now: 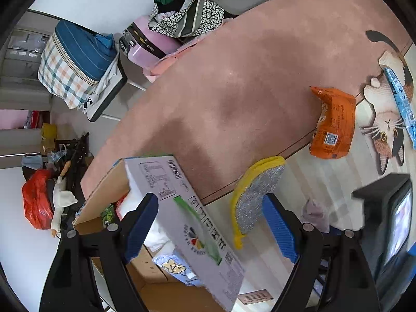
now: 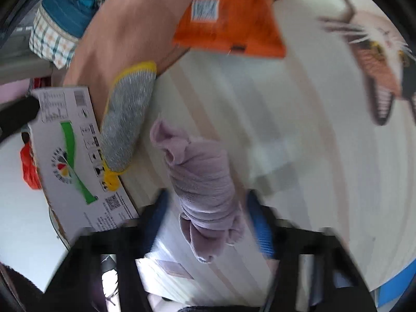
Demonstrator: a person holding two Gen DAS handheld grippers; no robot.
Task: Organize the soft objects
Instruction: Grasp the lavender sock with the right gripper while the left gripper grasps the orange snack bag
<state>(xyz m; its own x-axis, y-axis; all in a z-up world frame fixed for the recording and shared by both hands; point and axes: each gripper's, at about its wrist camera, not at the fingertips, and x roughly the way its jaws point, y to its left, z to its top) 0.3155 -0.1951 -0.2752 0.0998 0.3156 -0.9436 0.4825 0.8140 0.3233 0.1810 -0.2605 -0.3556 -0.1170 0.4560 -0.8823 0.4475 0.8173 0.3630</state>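
Several soft items already lie in the cardboard box (image 1: 145, 236); others remain outside. Left tongs (image 1: 210, 230) gape wide over the box's grey flap, holding nothing. Right tongs (image 2: 208, 223), also spread, straddle a rolled lilac cloth (image 2: 205, 195) on the striped tabletop (image 2: 299, 143) without visibly pinching it. A yellow-edged scouring pad (image 1: 257, 189) and an orange packet (image 1: 332, 124) await sorting. Motion blur obscures the right view; the box's contents are mostly hidden.
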